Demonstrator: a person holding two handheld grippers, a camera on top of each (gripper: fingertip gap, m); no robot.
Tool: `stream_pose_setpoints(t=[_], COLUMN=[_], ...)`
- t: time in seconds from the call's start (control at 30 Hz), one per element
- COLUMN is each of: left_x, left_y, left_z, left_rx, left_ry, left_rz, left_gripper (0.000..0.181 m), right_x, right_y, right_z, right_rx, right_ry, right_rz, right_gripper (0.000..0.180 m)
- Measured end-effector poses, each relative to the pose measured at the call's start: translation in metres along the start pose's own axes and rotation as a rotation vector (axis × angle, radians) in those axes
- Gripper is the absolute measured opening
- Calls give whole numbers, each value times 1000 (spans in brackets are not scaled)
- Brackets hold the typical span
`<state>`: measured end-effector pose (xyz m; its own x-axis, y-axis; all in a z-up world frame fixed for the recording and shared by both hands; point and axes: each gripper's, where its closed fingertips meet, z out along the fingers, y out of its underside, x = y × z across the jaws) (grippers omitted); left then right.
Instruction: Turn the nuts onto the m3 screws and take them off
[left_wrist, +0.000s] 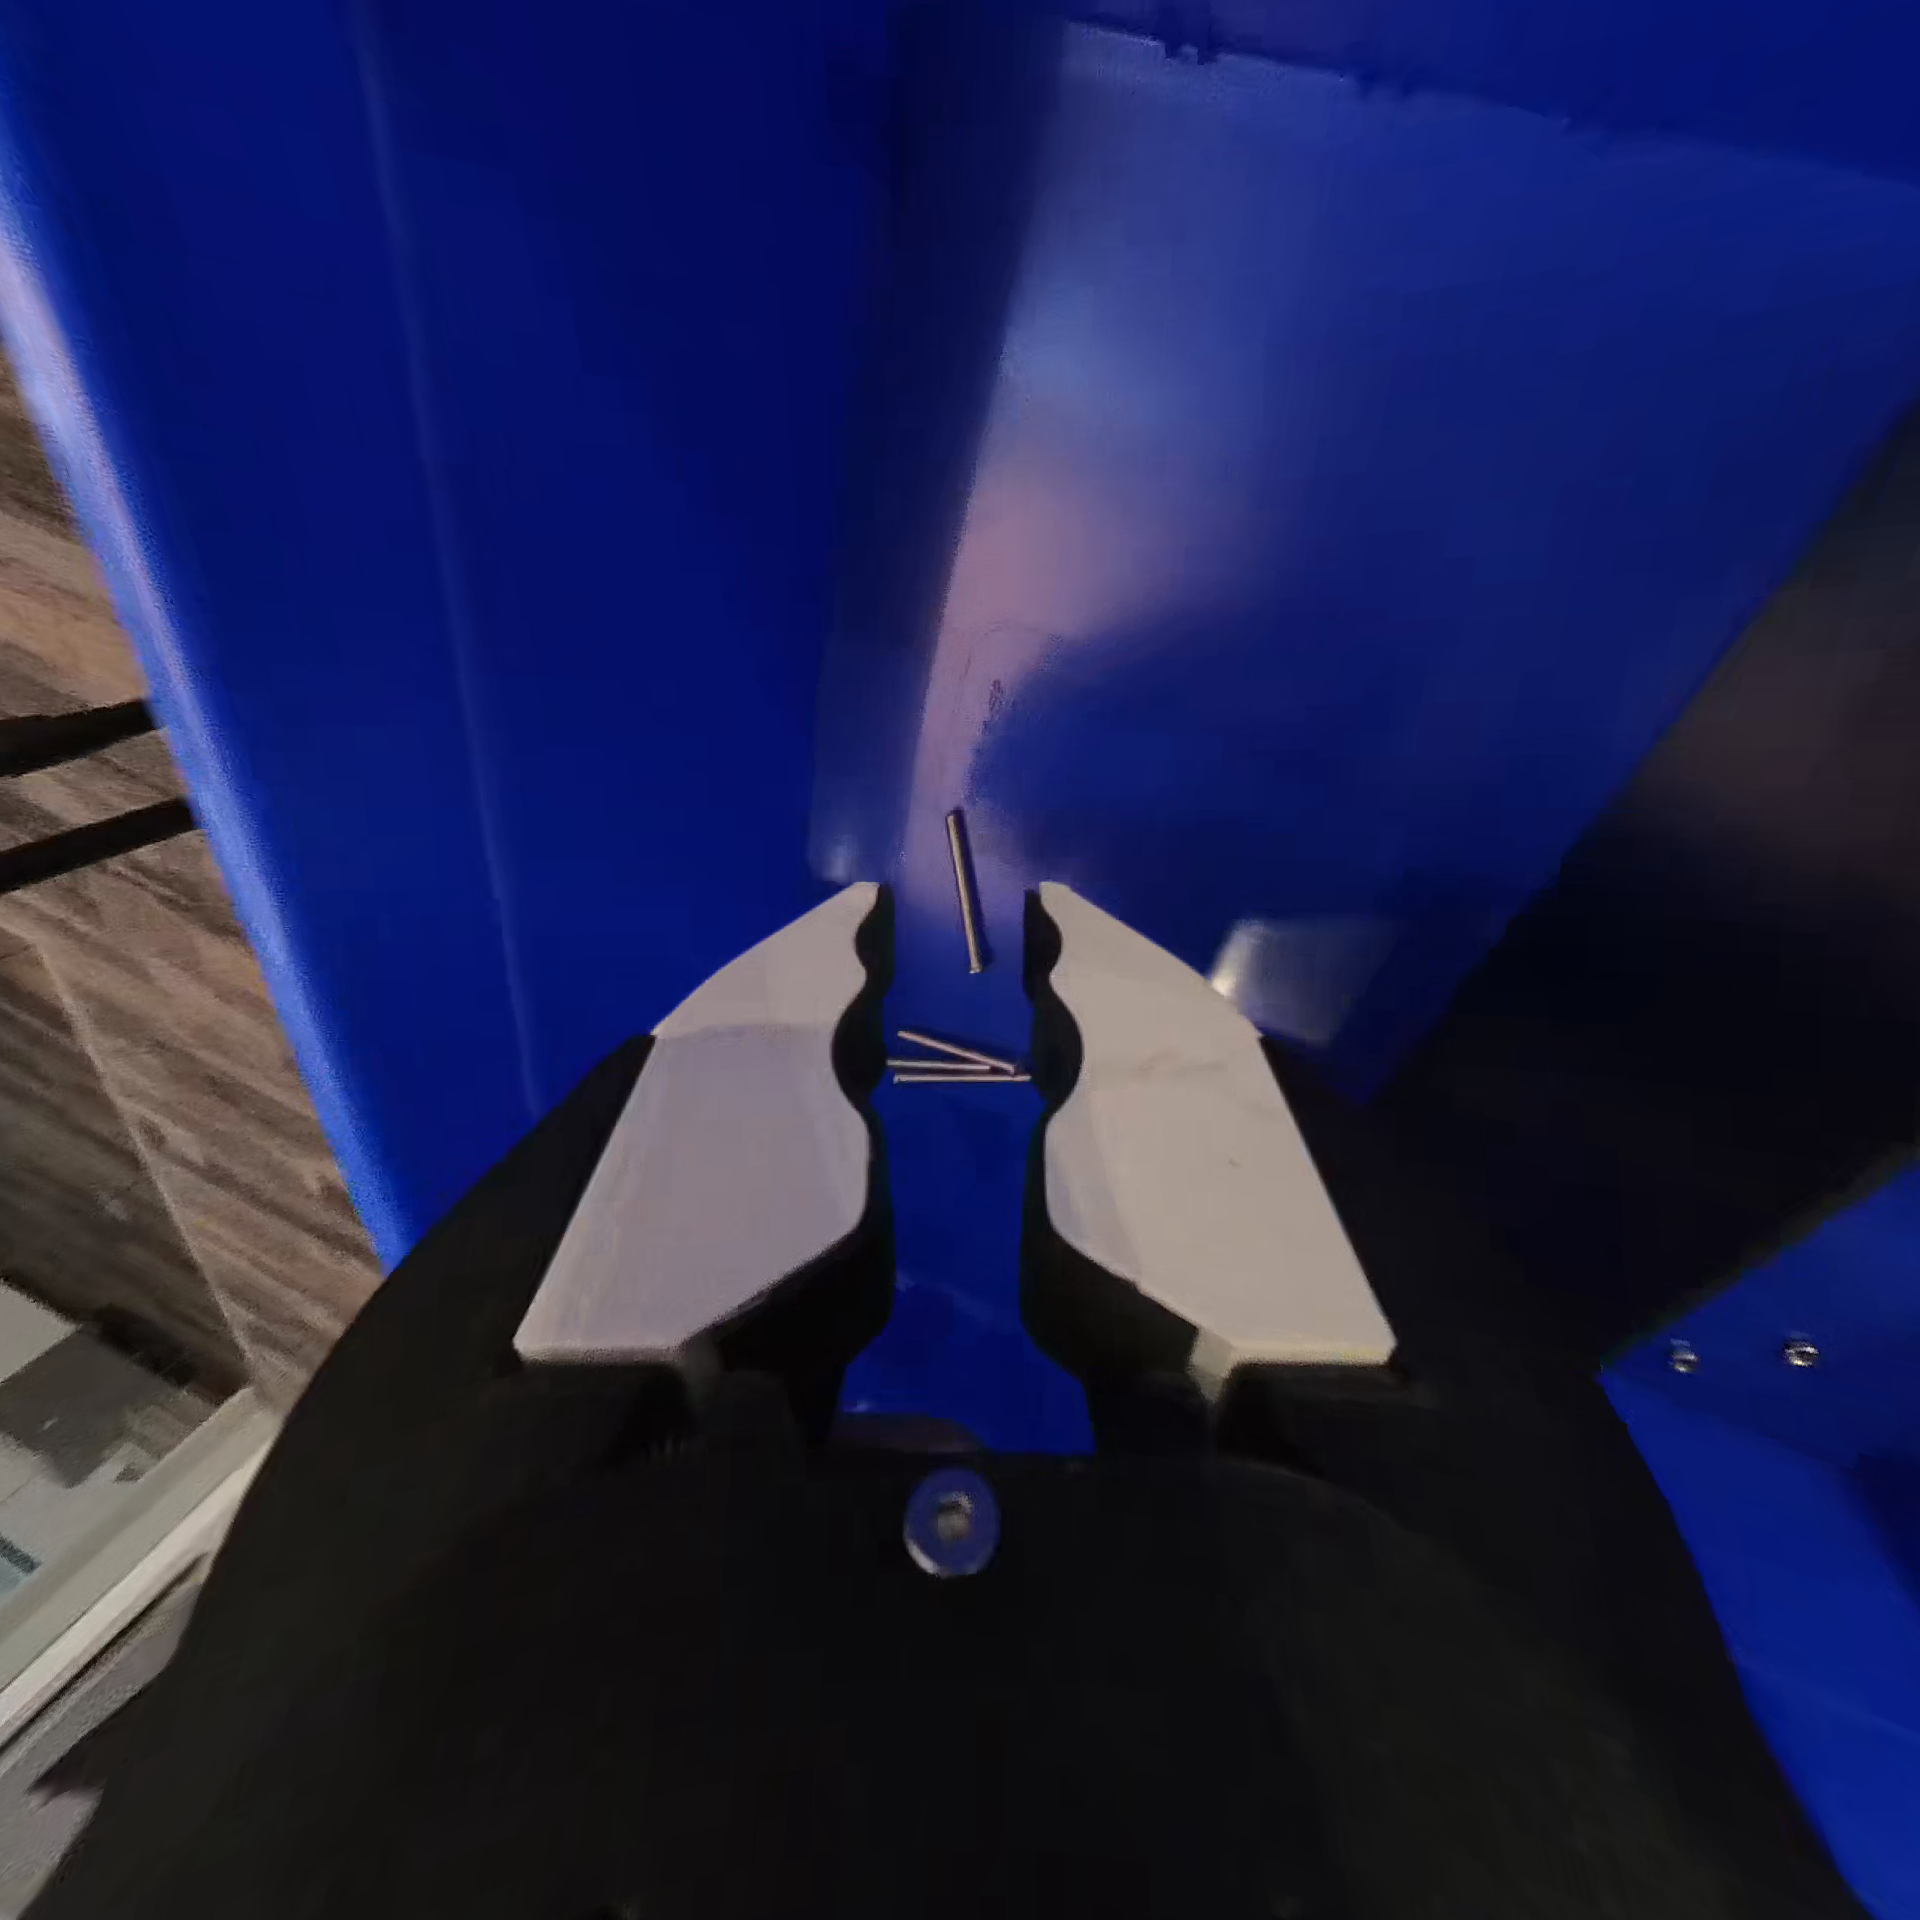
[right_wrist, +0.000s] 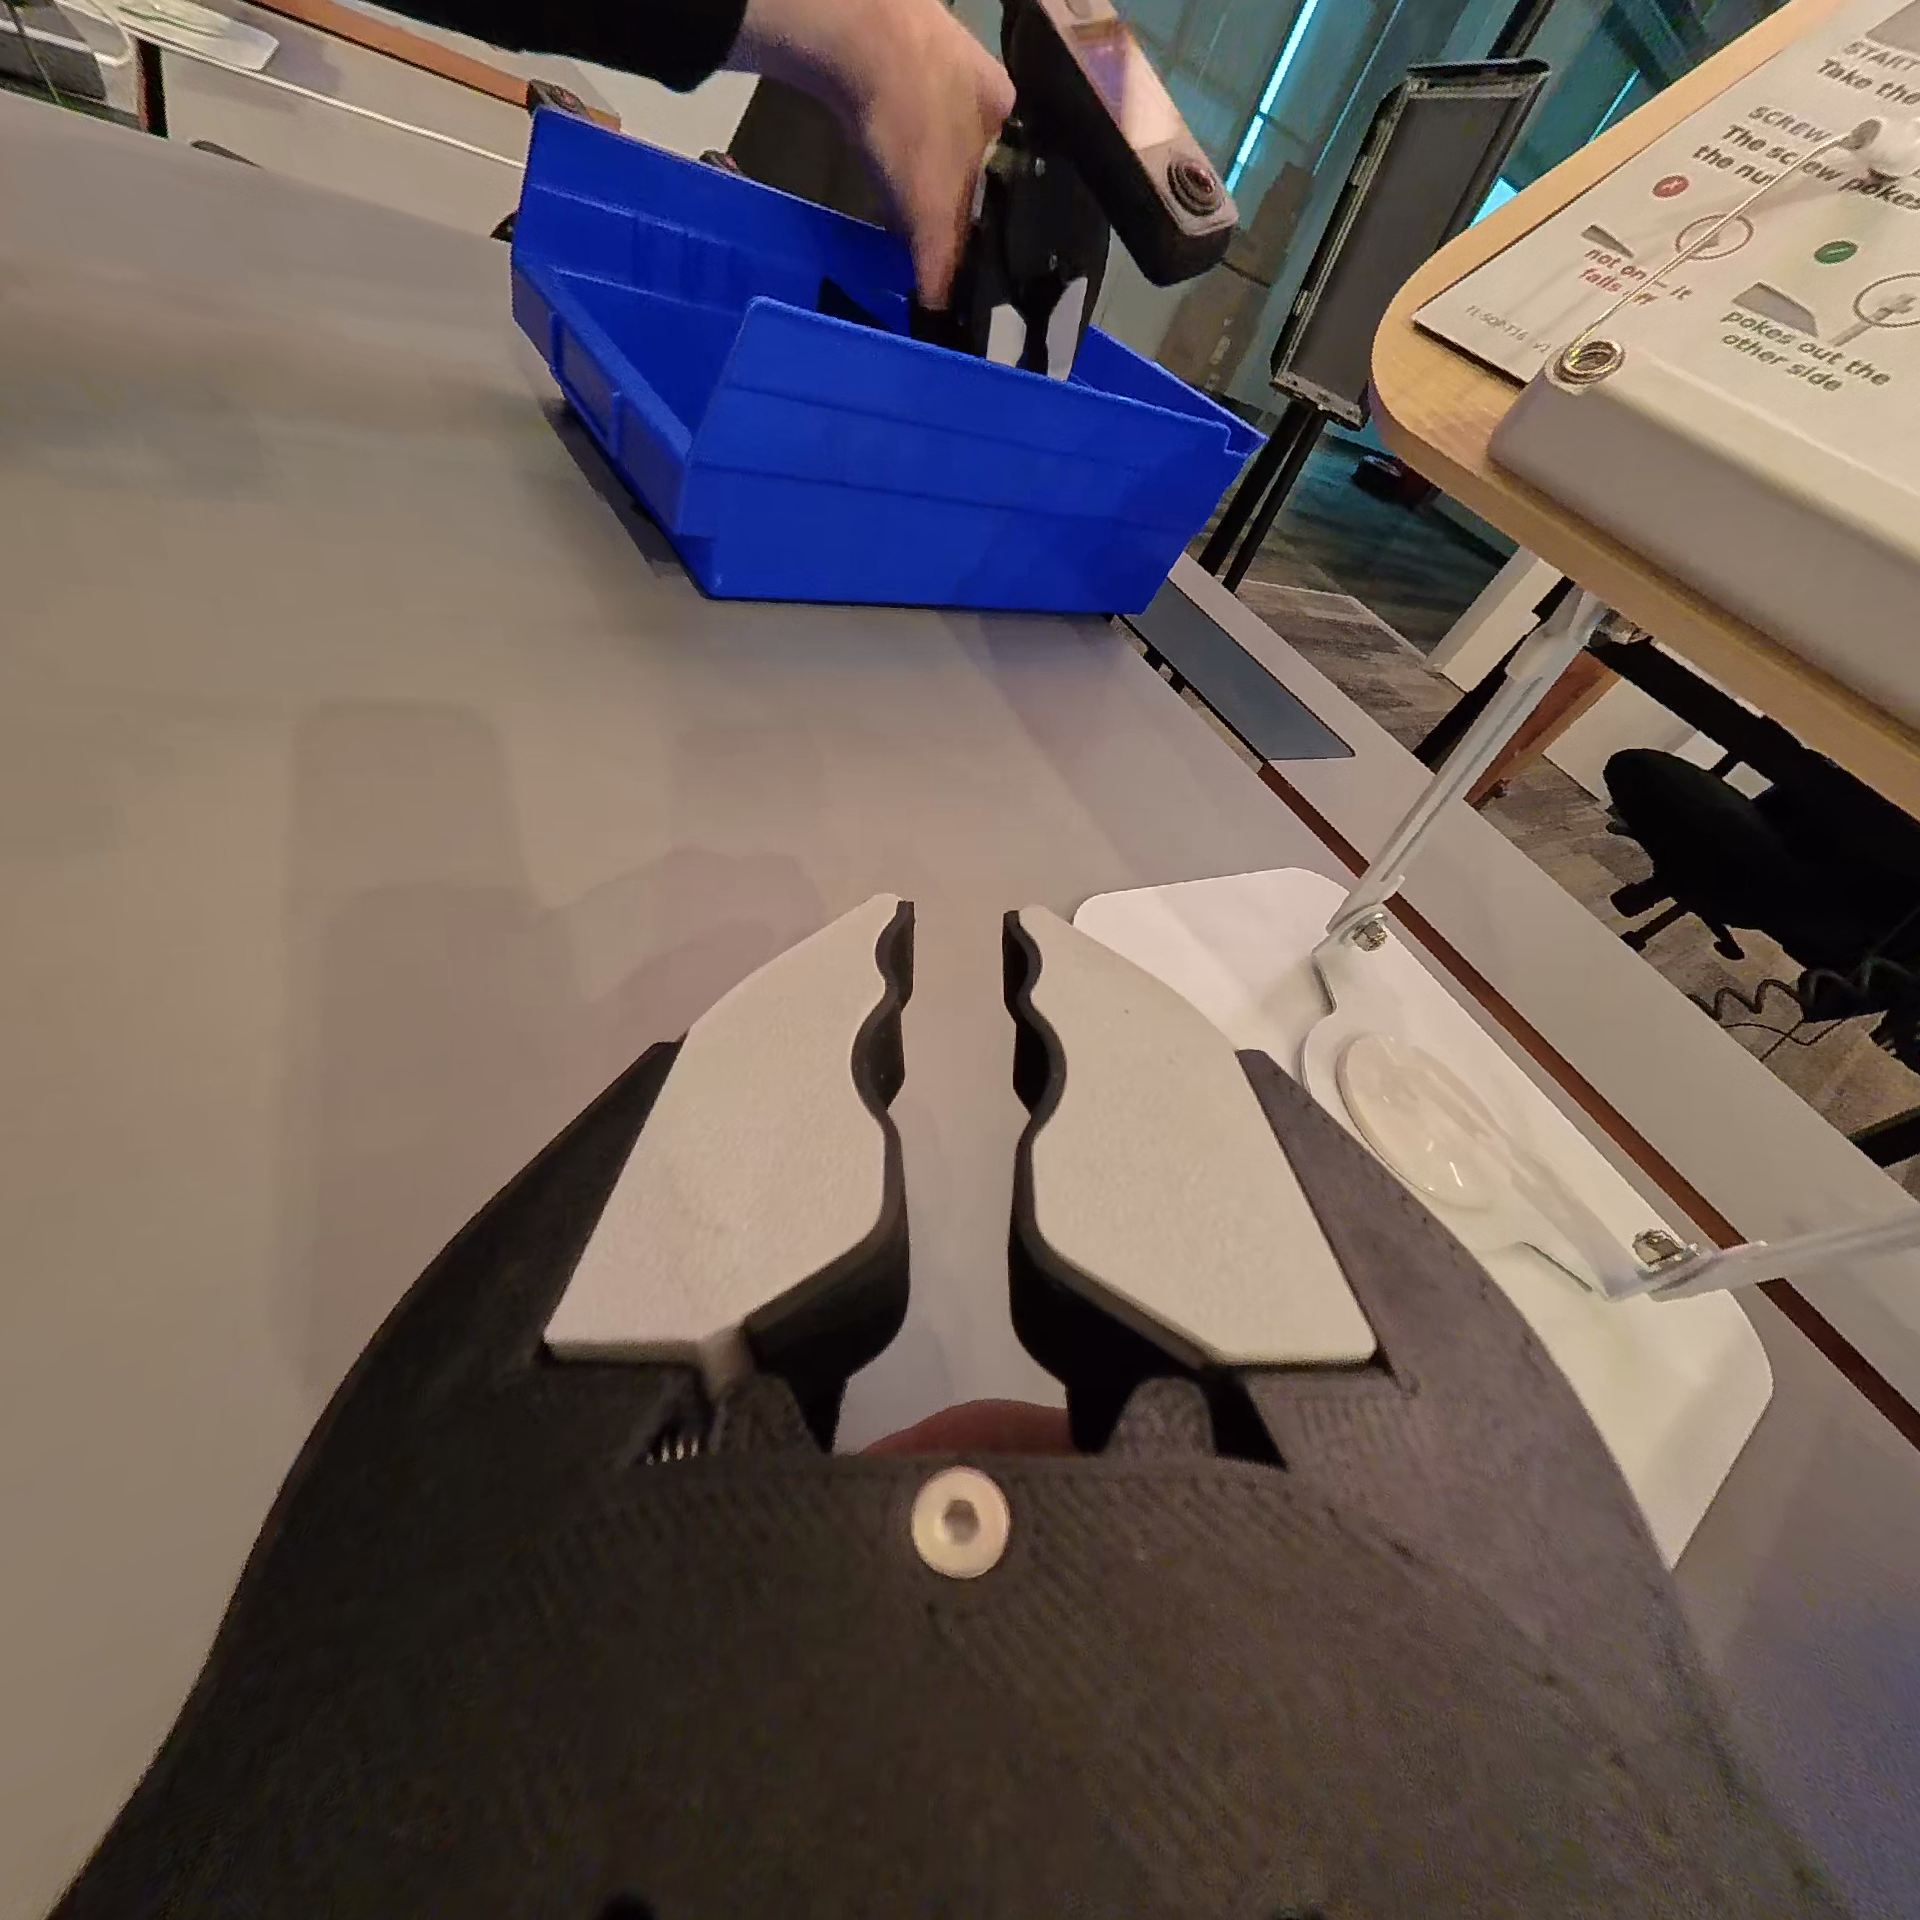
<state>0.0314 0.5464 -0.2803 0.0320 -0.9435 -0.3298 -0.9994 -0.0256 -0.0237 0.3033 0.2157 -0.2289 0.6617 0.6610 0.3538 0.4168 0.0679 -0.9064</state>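
Observation:
My left gripper (left_wrist: 958, 900) is open and reaches down inside a blue bin (left_wrist: 1351, 540). On the bin floor, one thin metal screw (left_wrist: 965, 906) lies lengthwise between the fingertips. A small cluster of screws (left_wrist: 956, 1062) lies crosswise farther back between the fingers. Two small nuts (left_wrist: 1740, 1354) sit in a neighbouring blue bin at the lower right. My right gripper (right_wrist: 958, 923) is open and empty, low over the grey table (right_wrist: 312, 644). In the right wrist view the left gripper (right_wrist: 1023, 343), held by a hand (right_wrist: 914, 114), dips into the blue bin (right_wrist: 935, 468).
A white stand base (right_wrist: 1226, 935) with a clear bracket (right_wrist: 1455, 790) sits right of my right gripper. A tilted instruction board (right_wrist: 1714, 312) hangs at the upper right. The table edge (right_wrist: 1351, 842) runs diagonally on the right, with chairs and floor beyond.

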Motion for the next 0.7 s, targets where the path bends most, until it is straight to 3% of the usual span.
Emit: stream_pose_setpoints(t=[0.43, 0.7], left_x=[-4, -4], left_y=[11, 10], left_z=[22, 25], left_rx=[-175, -193], left_ry=[88, 147], left_rz=[16, 19], left_gripper=[21, 5], right_x=[0, -2], right_y=[0, 0], right_z=[-1, -1], right_rx=[5, 5], right_ry=[-15, -26], right_rz=[13, 13], right_gripper=[15, 14])
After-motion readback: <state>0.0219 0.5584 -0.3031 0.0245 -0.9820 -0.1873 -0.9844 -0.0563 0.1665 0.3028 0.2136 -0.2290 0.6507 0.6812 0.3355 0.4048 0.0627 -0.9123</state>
